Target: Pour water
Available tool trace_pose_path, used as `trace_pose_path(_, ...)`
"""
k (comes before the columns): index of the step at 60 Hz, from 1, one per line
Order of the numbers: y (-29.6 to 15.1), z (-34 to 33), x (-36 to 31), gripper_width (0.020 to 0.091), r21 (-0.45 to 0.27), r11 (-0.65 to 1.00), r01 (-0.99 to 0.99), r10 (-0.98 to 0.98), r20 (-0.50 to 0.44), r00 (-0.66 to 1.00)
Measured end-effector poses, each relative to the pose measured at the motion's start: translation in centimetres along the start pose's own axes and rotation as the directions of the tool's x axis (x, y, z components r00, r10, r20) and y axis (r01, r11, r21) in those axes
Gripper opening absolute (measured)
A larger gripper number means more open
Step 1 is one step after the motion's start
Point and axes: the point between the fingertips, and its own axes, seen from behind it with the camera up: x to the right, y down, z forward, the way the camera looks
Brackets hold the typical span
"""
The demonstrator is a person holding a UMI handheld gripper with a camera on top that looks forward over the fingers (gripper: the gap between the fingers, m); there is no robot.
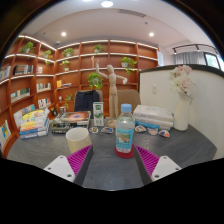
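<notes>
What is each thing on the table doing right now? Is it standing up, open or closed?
Bottle: upright, cap on, just ahead of the fingers, not held.
Cup: upright, standing left of the bottle; contents not visible.
Gripper: fingers open, nothing between them.
Vase: upright, holding flowers.
Box: closed, resting flat.

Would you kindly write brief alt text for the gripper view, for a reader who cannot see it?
A clear water bottle with a blue label stands on a grey table just ahead of the open jaws of the gripper, untouched. A pale cup stands beside it; bookshelves line the wall behind.
</notes>
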Motion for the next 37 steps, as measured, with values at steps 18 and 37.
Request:
trace_pose_path(18,-3.7,-7.7,0.3,0.0828,0.057,0.998,0.019,-0.018,-0.014,1.0)
trace_pose_path(37,-8.0,-11.6,0.9,0.0825,0.157,0.987,0.007,-0.003,-0.024,1.0)
